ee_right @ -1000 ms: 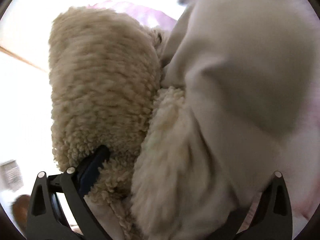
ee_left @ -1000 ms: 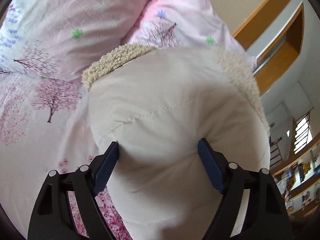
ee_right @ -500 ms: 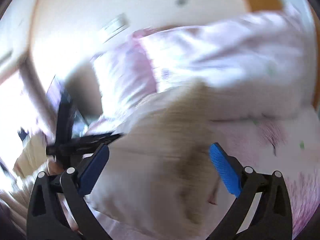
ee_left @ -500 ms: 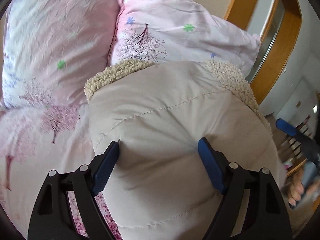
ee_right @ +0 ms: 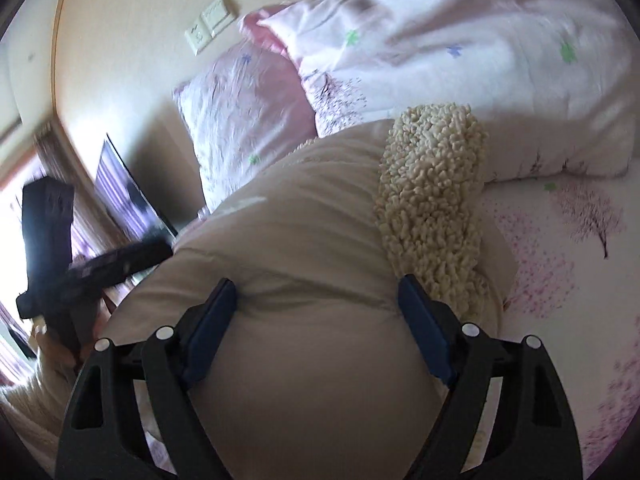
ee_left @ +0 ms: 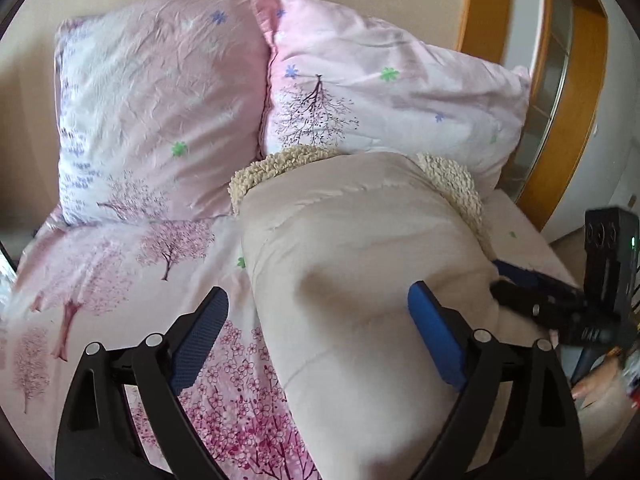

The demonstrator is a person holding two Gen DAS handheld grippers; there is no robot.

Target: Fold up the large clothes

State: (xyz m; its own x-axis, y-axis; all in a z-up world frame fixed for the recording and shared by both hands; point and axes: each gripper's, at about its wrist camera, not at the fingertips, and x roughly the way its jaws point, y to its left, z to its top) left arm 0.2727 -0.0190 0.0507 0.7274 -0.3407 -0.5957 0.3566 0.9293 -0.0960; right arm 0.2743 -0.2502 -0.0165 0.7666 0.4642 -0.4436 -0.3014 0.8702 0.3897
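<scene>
The beige quilted coat with cream fleece lining [ee_left: 360,248] lies as a thick, compact bundle on the pink blossom-print bed sheet [ee_left: 120,272], just before two pink floral pillows [ee_left: 160,100]. The left tongs [ee_left: 316,340] gape wide, gripping nothing. The right tongs [ee_right: 316,324] also stand wide, pads pressing the padding without pinching. Folding looks nearly done; perhaps only tidying remains.

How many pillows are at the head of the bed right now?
2. The left pillow leans against the wall; the right pillow sits beside it, directly behind the folded coat. Others may be hidden.
</scene>
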